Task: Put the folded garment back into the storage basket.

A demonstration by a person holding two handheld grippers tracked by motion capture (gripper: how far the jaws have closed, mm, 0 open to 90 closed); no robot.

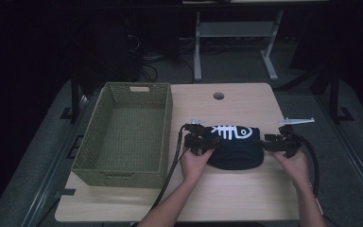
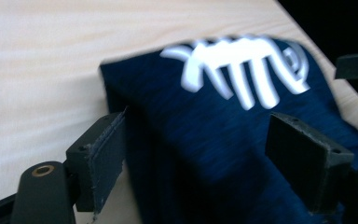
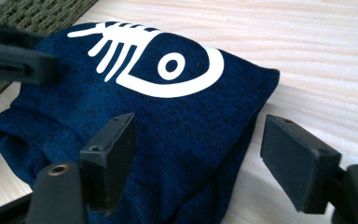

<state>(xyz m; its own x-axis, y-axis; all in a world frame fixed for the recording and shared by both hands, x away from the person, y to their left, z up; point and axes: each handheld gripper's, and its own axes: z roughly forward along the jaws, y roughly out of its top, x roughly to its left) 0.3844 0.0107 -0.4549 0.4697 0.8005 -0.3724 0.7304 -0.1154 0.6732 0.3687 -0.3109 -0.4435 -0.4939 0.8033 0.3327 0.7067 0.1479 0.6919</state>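
Lying folded on the counter (image 1: 246, 189), just right of the woven green basket (image 1: 127, 130), a navy cloth (image 1: 236, 146) with a white fish-skeleton print (image 1: 230, 132) sits between the two claws. The left claw (image 1: 199, 140) is at the cloth's left end, jaws spread wide either side of the fold with cloth between them, not clamped. The right claw (image 1: 280, 141) is at the right end, jaws likewise wide apart, one over the cloth, the other over bare counter.

Navy cloth (image 1: 236, 146) w/ white fishbone print (image 1: 228, 132) (ring eye); olive woven basket (image 1: 123, 170); pale wood table (image 1: 246, 194).
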